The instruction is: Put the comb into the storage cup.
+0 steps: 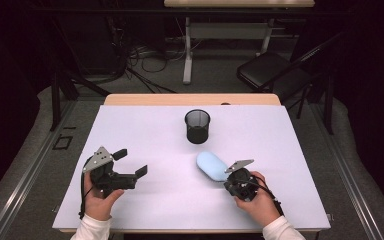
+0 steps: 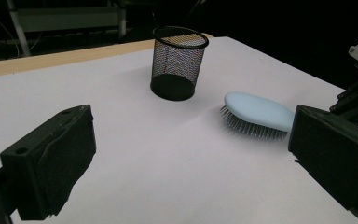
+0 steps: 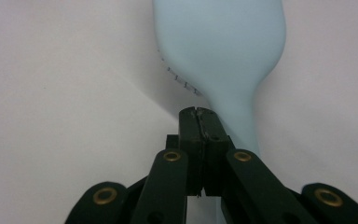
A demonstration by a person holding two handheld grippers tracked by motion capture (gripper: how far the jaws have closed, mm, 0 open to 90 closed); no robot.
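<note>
The right gripper, jaws pressed together with nothing between them, sits over the handle of the brush, lying bristles-down near the cup; probably light, stiff, slick plastic, best pinched by its narrow handle.

Dim room with grey floor; at 12 o'clock 1 desk, at 2 o'clock 1 black folding chair

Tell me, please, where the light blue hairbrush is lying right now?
In the high view the hairbrush lies bristles down on the white table, right of centre, just in front of the mesh cup, beside the right tongs.
</note>
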